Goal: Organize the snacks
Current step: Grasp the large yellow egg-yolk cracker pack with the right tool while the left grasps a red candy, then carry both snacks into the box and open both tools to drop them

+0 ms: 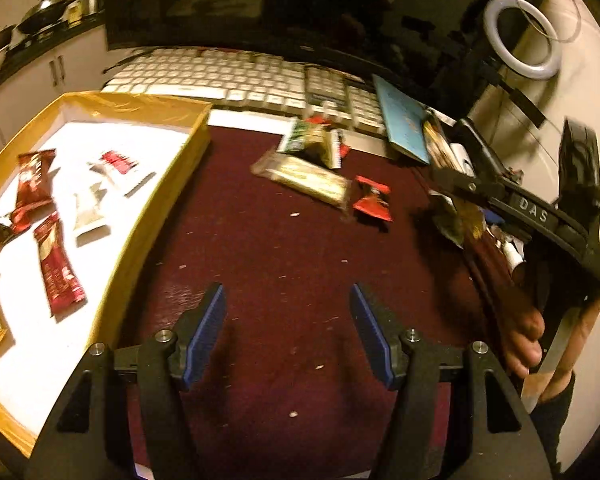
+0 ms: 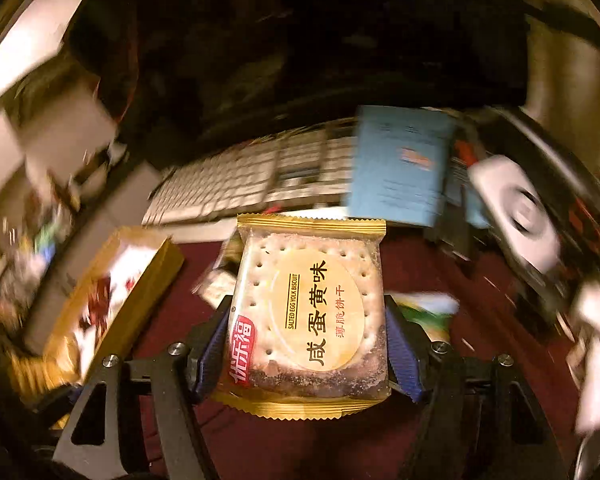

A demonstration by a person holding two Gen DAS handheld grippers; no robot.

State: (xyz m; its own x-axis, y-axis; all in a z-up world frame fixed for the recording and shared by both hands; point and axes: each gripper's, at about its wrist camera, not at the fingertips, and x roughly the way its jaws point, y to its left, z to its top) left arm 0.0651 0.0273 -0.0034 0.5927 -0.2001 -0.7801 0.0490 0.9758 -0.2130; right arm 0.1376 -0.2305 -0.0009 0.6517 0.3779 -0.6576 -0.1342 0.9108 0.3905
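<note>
My left gripper [image 1: 286,300] is open and empty above the dark red mat [image 1: 284,264]. To its left lies a gold-rimmed tray [image 1: 168,196] with a white floor holding several red and pale snack packets [image 1: 56,268]. Loose snacks lie on the mat ahead: a long pale bar [image 1: 308,178], a green packet [image 1: 312,142] and a red packet [image 1: 372,200]. My right gripper [image 2: 308,312] is shut on a salted egg yolk biscuit packet [image 2: 308,312] with gold edges, held above the mat. The tray shows blurred at its left [image 2: 140,280]. The right gripper also shows in the left wrist view [image 1: 540,216].
A white keyboard [image 1: 236,76] lies behind the mat under a dark monitor [image 1: 260,0]. A blue booklet [image 1: 404,120] leans at the right, with a ring light [image 1: 520,36] beyond it. Clutter stands along the mat's right edge. A kitchen counter with pans [image 1: 40,16] is far left.
</note>
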